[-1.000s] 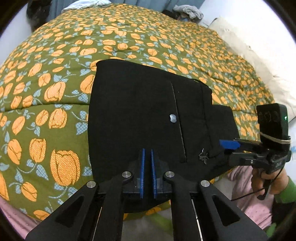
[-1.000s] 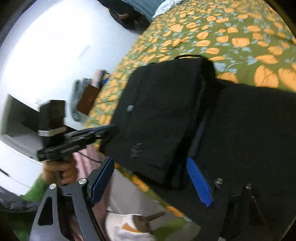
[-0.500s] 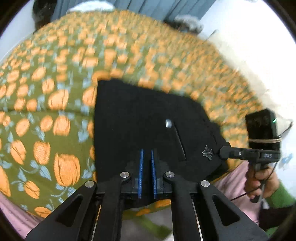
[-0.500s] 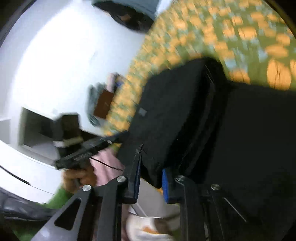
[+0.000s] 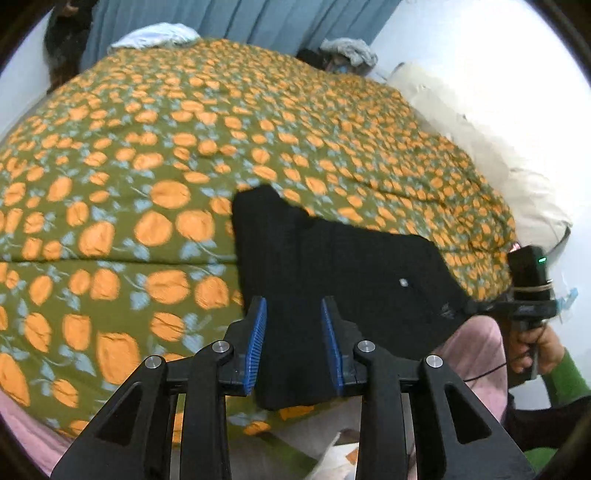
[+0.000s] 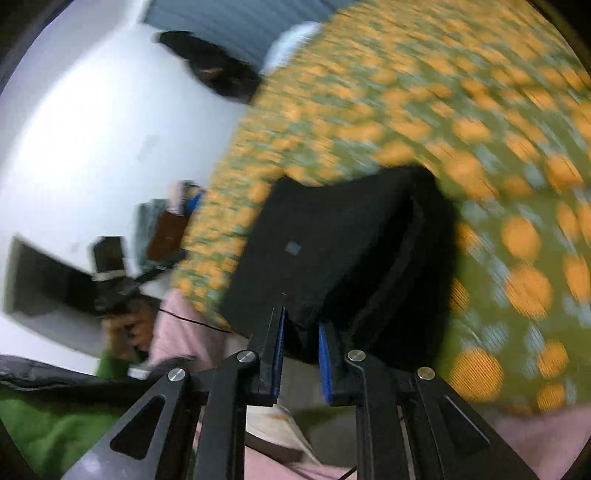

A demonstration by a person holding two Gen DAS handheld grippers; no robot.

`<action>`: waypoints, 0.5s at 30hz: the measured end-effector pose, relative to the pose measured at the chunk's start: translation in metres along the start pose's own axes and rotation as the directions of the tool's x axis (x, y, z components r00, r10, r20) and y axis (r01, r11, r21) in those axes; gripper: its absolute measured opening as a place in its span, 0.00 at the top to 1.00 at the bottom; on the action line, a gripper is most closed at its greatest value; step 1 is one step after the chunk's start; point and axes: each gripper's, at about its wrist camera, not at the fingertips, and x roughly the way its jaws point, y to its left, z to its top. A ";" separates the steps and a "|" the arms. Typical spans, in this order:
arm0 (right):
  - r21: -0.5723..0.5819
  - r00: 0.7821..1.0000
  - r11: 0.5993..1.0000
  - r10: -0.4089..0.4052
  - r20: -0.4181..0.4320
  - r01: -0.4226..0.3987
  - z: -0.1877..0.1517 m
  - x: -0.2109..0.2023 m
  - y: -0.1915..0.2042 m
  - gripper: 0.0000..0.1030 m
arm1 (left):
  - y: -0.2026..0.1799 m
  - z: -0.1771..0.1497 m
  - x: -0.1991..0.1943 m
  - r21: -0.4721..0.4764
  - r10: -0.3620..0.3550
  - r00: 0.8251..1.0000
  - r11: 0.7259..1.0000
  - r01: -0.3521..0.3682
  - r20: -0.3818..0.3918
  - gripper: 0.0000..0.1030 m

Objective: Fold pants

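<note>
Your bed's green bedspread (image 5: 155, 155) with the orange flowers fills most of both views, and the black pants (image 5: 332, 266) sit folded up at its near edge. Your left view is the sharp one: curtain (image 5: 258, 18) at the far end, cream pillow (image 5: 480, 155), plus your right hand (image 5: 535, 347) on its handle. The right view is smeared, but it's the only one showing the stacked fold layers down the pants' side. Your left gripper (image 5: 293, 347) has just been opening; its blue pads stand apart with pants fabric between, not pinched. Your right gripper (image 6: 301, 354) is clamped on the pants' near edge.
</note>
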 end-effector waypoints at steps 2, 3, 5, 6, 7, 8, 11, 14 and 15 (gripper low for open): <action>0.043 0.998 0.997 -0.058 -0.037 0.059 -0.007 0.015 -0.016 0.84 | -0.008 -0.002 0.009 0.021 -0.005 1.000 1.000 0.005 -0.026 0.71; 0.057 0.996 0.995 -0.074 -0.048 0.076 -0.006 0.023 -0.020 0.84 | -0.012 -0.003 0.015 0.038 0.001 0.999 0.999 0.001 -0.045 0.71; 0.045 0.989 0.990 -0.128 -0.073 0.131 -0.005 0.034 -0.025 0.84 | -0.019 -0.005 0.020 0.065 0.017 0.998 0.998 -0.013 -0.061 0.71; 0.034 0.985 0.988 -0.150 -0.080 0.153 -0.004 0.037 -0.026 0.84 | -0.021 -0.006 0.021 0.076 0.024 0.997 0.997 -0.018 -0.067 0.70; 0.031 0.983 0.986 -0.162 -0.084 0.166 -0.003 0.038 -0.027 0.84 | -0.022 -0.006 0.022 0.081 0.029 0.997 0.996 -0.023 -0.070 0.69; 0.022 0.981 0.984 -0.174 -0.086 0.177 -0.002 0.038 -0.026 0.84 | -0.023 -0.006 0.022 0.085 0.033 0.997 0.996 -0.027 -0.070 0.66; -0.048 0.973 0.976 -0.217 -0.080 0.214 0.002 0.033 -0.008 0.84 | -0.024 -0.007 0.022 0.101 0.065 0.996 0.993 -0.058 -0.064 0.56; -0.129 0.947 0.940 -0.322 -0.027 0.316 0.004 0.015 0.013 0.67 | -0.028 -0.010 0.023 0.142 0.128 0.990 0.983 -0.119 -0.055 0.53; -0.171 0.930 0.915 -0.367 0.020 0.365 0.008 0.007 0.023 0.62 | -0.030 -0.010 0.024 0.148 0.131 0.990 0.981 -0.122 -0.052 0.52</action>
